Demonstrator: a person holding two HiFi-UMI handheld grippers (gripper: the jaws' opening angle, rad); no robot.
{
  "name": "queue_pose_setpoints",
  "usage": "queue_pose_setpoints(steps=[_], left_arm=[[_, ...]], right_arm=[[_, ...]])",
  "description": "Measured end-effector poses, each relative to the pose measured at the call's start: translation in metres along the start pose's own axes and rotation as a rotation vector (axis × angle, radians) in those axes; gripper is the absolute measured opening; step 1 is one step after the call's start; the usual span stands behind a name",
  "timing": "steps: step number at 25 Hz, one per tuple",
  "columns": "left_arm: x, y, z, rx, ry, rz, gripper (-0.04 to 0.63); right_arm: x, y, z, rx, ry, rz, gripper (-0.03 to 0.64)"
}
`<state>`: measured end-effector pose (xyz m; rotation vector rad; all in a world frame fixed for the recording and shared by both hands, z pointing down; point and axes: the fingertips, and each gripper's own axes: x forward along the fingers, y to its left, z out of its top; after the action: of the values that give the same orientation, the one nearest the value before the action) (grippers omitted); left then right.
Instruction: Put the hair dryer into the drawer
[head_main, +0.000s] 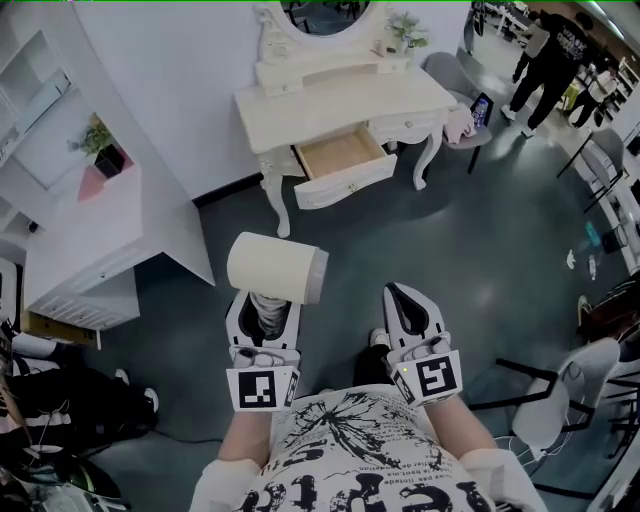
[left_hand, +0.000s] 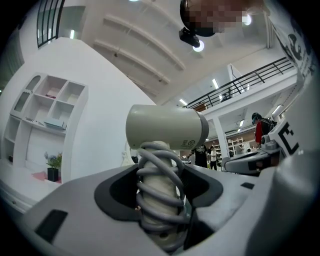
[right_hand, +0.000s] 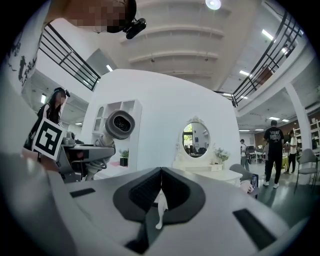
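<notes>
My left tongs (head_main: 265, 300) clamp the hair dryer (head_main: 275, 266) by its handle, with the barrel crosswise beyond the tips. Left gripper view adds a grey cord (left_hand: 159, 185) coiled round that handle. Only the head view shows the open drawer (head_main: 340, 158), well ahead of both tongs. Right tongs (head_main: 405, 296) are closed and empty. The dryer is cream with a grey barrel end.

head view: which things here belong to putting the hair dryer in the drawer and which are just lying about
Part of the job:
- hair dryer, gripped by its cord-wrapped handle in the left tool
- open drawer of the dressing table
- right tool, shut and empty

Just lying about:
- white shelf unit, potted plant
- grey chair, white chair
- people at the far right
</notes>
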<state>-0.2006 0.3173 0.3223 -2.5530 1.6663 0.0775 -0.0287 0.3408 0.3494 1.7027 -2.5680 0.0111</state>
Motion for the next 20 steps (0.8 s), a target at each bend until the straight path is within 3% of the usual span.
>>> queue_pose_setpoints(steps=[14, 20], left_arm=[[0.156, -0.065, -0.004, -0.003, -0.005, 0.156, 0.259], [0.198, -0.076, -0.018, -0.020, 0.026, 0.188, 0.259]], right_arm=[[0.086, -0.175, 0.010, -0.017, -0.019, 0.144, 0.017], [0.115, -0.220, 0.006, -0.007, -0.011, 0.170, 0.017]])
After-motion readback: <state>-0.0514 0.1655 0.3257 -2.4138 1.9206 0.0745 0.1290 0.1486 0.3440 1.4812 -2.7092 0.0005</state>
